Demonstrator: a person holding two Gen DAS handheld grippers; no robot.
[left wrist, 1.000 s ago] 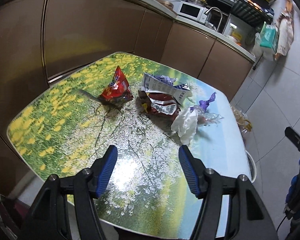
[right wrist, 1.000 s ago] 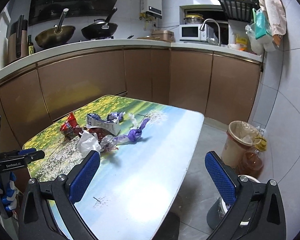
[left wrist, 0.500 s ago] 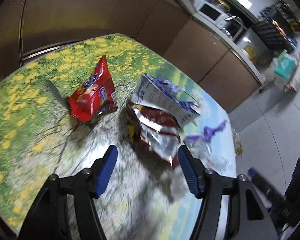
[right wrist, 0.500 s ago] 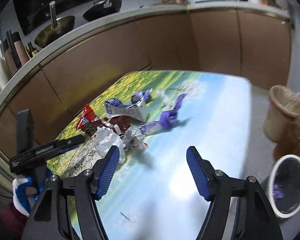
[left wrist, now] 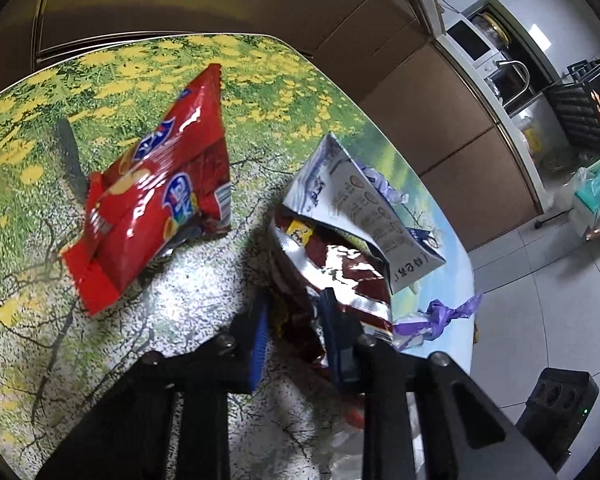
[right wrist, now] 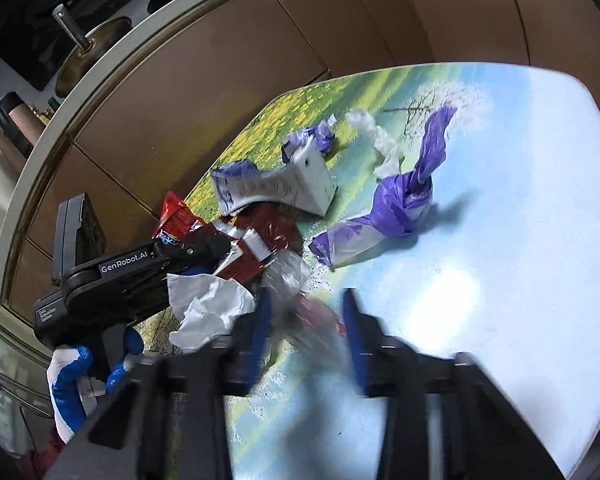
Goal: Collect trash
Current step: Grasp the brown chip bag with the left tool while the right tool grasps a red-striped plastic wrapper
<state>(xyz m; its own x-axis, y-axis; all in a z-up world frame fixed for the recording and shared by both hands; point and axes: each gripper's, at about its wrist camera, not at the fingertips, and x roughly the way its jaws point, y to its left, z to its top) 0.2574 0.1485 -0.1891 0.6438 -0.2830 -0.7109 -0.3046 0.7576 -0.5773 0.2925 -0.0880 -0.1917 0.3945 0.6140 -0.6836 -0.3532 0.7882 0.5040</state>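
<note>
Spreading under everything, the flower-printed table (left wrist: 148, 60) carries a litter pile: a red snack bag (left wrist: 152, 208), a white carton (left wrist: 364, 208) lying over a dark red foil wrapper (left wrist: 332, 280), and a purple bag (right wrist: 396, 204). The left gripper (left wrist: 294, 320) has just closed its fingers on the foil wrapper's edge. The right gripper (right wrist: 306, 320), blurred, has just closed on crumpled clear plastic (right wrist: 288, 276) beside a white tissue (right wrist: 208, 308); its fingers hide what lies beneath.

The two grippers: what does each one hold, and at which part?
The left gripper pinches the near edge of the dark red foil wrapper. The right gripper has closed on crumpled clear plastic; blur hides the exact spot.
</note>
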